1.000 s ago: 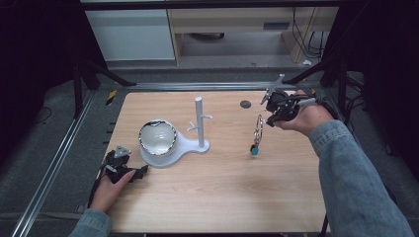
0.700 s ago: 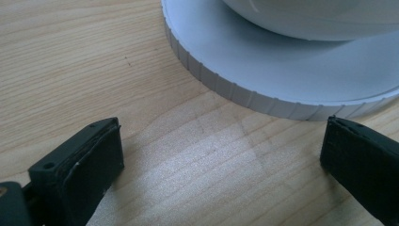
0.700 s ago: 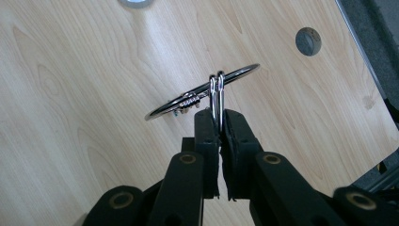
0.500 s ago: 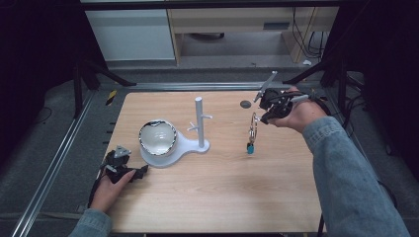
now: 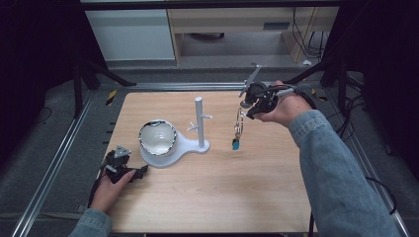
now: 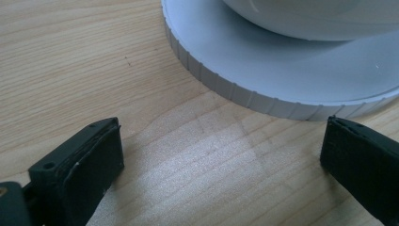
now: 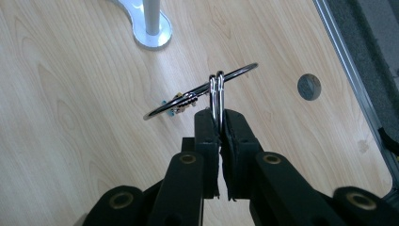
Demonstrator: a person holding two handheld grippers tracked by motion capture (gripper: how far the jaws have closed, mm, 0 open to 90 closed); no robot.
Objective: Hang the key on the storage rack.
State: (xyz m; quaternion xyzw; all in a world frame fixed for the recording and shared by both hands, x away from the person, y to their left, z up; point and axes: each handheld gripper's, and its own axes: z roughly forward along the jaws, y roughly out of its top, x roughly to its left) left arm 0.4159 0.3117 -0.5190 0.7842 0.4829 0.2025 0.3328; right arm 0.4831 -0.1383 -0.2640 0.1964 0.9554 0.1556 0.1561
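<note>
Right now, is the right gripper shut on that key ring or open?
Shut. In the right gripper view the right gripper has its jaws pressed together on the key ring, which hangs above the table.

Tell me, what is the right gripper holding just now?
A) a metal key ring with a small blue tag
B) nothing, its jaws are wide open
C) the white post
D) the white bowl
A: the right gripper has its jaws shut on the metal key ring, and the blue tag dangles below above the table.
</note>
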